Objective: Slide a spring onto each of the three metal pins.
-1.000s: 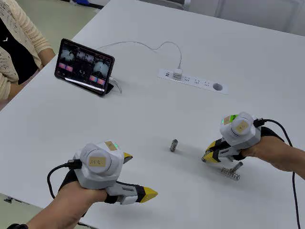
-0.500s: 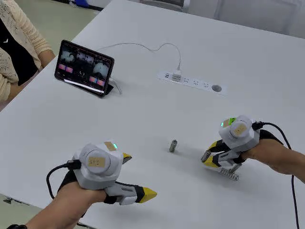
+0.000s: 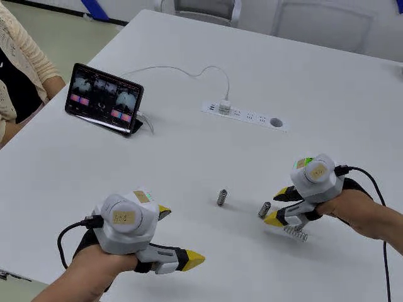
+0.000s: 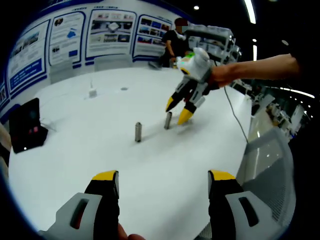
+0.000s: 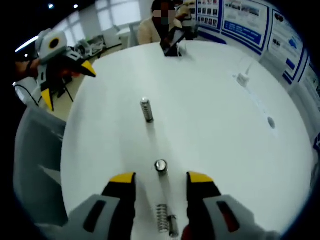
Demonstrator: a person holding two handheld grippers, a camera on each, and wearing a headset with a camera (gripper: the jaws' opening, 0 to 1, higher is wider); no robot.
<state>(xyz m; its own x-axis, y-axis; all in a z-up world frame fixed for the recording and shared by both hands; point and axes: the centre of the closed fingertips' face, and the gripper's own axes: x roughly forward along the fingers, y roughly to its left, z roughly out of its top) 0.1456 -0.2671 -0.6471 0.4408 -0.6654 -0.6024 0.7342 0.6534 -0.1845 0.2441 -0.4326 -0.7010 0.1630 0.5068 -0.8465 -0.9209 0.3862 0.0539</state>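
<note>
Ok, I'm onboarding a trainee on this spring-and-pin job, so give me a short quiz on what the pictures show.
1. True or false: the left gripper holds a spring.
2. Fill in: the loose spring lying on the table is closest to the ___ gripper.
3. Besides the upright pin mid-table, how many more stand upright? A none, B one, C two.
Key: 1 false, its jaws are open and empty. 2 right. 3 B, one by the right gripper.

No legible text, tan stickers (image 3: 124, 217) blurred, wall posters (image 4: 107, 32) too small to read, tablet screen (image 3: 102, 97) unreadable
</note>
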